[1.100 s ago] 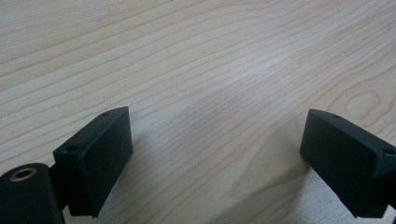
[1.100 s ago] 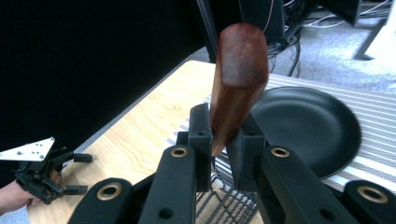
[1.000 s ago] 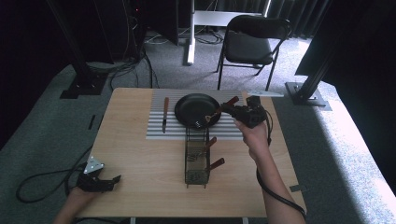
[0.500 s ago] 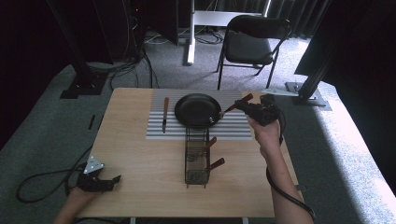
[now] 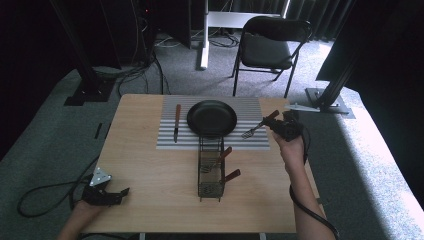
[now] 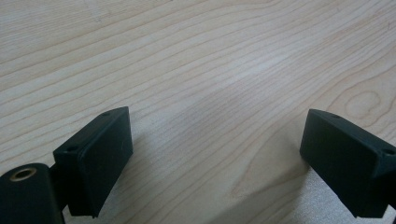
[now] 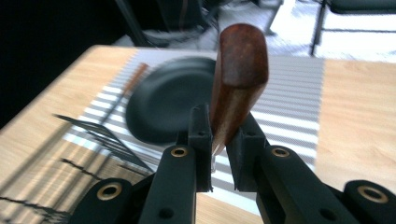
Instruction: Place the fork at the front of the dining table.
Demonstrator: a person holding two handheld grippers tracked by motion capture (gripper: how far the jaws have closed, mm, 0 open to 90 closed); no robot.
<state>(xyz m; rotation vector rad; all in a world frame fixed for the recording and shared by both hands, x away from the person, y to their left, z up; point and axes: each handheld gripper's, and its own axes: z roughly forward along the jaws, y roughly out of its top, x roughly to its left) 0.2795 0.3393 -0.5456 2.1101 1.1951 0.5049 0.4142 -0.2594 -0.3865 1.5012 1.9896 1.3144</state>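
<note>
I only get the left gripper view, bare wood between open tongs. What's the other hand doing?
Observer: The right tongs are shut on a fork, gripping its wooden handle.
Operator: Where is it?
Observer: At the right end of the striped mat, tines toward the black plate.
Operator: Any other cutlery nearby?
Observer: Two wooden-handled pieces stand in a wire caddy in front of the plate.
</note>
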